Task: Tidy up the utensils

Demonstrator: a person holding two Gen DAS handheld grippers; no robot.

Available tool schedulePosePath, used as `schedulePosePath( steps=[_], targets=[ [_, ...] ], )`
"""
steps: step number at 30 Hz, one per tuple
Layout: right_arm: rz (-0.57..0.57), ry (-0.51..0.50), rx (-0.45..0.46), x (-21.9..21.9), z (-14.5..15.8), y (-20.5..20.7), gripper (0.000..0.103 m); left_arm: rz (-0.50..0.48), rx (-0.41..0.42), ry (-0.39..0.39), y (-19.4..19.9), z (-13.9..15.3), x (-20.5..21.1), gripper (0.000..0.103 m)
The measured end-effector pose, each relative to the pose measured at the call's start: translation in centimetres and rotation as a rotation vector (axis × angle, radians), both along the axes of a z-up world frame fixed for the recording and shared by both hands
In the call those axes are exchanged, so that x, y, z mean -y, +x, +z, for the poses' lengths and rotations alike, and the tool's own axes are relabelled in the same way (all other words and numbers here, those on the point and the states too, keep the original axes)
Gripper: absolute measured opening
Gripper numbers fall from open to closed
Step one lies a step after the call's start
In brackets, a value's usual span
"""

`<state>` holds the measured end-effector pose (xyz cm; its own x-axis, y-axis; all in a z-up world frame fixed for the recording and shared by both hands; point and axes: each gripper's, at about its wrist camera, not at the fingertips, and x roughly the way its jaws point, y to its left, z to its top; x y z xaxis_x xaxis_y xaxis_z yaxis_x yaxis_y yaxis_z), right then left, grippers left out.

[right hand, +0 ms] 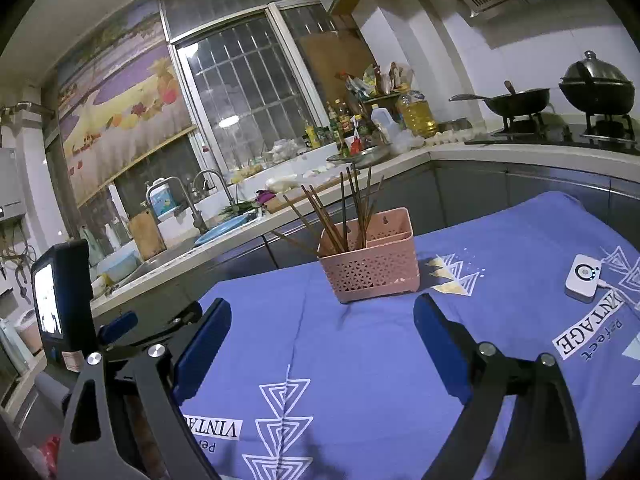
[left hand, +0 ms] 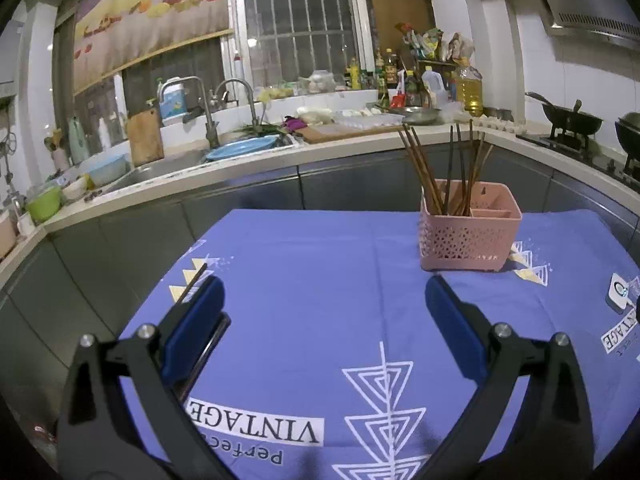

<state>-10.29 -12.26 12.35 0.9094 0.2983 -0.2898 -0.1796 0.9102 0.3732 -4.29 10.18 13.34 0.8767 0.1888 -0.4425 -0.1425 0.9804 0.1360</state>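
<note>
Chopsticks (left hand: 440,168): a dark bundle standing upright and fanned in the left compartment of a pink perforated caddy (left hand: 470,236), far side of the blue printed cloth (left hand: 320,280). Right compartments look empty.

One stray chopstick (left hand: 196,280) lies on the cloth at its left edge, tip showing just beyond the left gripper's (left hand: 324,308) left finger; the rest is hidden behind that finger.

Handling, judged: thin, stiff, light, smooth; likely to roll or swivel in a pinch. Best taken near mid-length, pads across the shaft.

Left gripper spread wide, holding nothing. Right gripper (right hand: 322,328) also spread, empty, facing the caddy.

White puck-like device (right hand: 582,278) on the cloth, right, well apart from the caddy.
</note>
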Motion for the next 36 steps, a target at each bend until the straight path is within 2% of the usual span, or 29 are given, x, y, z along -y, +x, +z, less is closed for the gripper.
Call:
schedulePosePath(
  steps=[11, 16, 22, 31, 36],
  targets=[
    [-0.001, 0.01, 0.0, 0.1, -0.2, 0.0, 0.091, -0.008, 0.016, 0.055, 0.0, 0.0, 1.1, 0.097],
    [-0.001, 0.01, 0.0, 0.0, -0.2, -0.1, 0.091, -0.012, 0.03, 0.046, -0.2, 0.1, 0.9, 0.097],
    [0.008, 0.009, 0.004, 0.1, -0.1, 0.1, 0.091, 0.0, 0.058, 0.071, -0.5, 0.4, 1.0, 0.097],
    [0.004, 0.012, 0.053, 0.2, 0.3, -0.7, 0.091, 0.007, 0.069, 0.069, -0.7, 0.6, 0.7, 0.097],
    [0.005, 0.016, 0.048, 0.2, 0.2, -0.7, 0.091, 0.005, 0.068, 0.066, -0.8, 0.7, 0.7, 0.097]
  ],
)
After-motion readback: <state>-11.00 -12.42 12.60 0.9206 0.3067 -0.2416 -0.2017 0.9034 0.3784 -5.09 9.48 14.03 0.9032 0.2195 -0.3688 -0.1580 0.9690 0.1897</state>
